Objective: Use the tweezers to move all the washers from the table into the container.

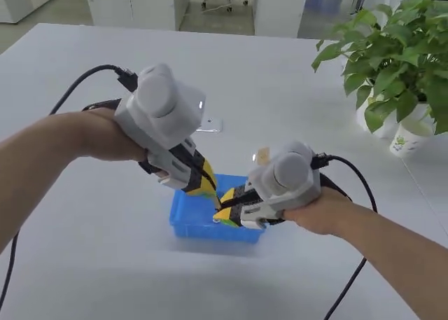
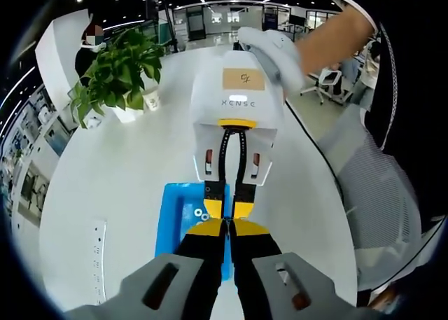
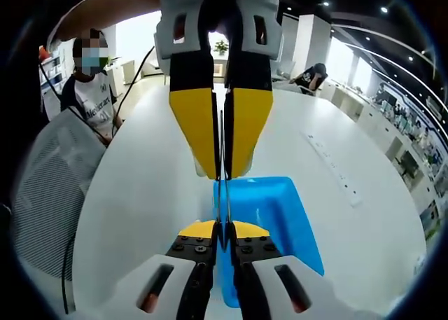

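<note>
A blue container [image 1: 187, 220] sits on the white table [image 1: 84, 264], and both grippers meet tip to tip above it. My left gripper [image 1: 209, 192] comes in from the left and my right gripper [image 1: 224, 213] from the right. Thin metal tweezers [image 3: 222, 194] run from my right gripper [image 3: 220, 234] up into the yellow jaws of my left gripper [image 3: 222, 167]. Both pairs of jaws are pressed onto that strip. In the left gripper view my left gripper [image 2: 229, 225] faces my right gripper [image 2: 227, 206] head on. Two small washers [image 2: 201, 213] lie inside the container [image 2: 175, 222].
A potted plant [image 1: 395, 61] in a white pot stands at the table's far right. A flat white socket strip [image 1: 209, 125] lies behind the grippers, with a small tan object [image 1: 262, 154] nearby. A person [image 3: 87, 89] sits beyond a mesh chair [image 3: 49, 187]. Cables trail from both grippers.
</note>
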Tool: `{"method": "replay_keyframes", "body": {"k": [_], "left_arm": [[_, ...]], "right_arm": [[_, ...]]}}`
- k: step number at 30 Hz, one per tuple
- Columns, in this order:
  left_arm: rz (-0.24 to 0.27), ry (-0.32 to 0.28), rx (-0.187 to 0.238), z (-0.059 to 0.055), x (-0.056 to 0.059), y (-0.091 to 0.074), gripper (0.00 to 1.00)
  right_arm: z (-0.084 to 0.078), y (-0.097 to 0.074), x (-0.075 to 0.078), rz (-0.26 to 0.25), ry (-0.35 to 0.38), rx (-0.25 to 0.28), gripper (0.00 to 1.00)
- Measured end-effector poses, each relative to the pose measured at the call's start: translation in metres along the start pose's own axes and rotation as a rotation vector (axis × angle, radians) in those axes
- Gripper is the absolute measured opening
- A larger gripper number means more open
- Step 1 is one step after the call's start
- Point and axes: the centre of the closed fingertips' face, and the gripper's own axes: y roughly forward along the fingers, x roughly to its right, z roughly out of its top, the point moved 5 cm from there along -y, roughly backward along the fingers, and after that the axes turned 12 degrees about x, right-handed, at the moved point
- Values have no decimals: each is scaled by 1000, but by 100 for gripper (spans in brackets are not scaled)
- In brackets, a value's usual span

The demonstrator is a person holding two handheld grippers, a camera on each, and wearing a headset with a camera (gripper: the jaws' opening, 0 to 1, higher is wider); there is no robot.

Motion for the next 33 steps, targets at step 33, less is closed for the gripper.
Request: {"method": "replay_keyframes", "body": {"k": [33], "left_arm": [[-29,88,-93,-52,68,24,6]], "right_arm": [[-19,-4,-65,107,-47,-130,7]]}}
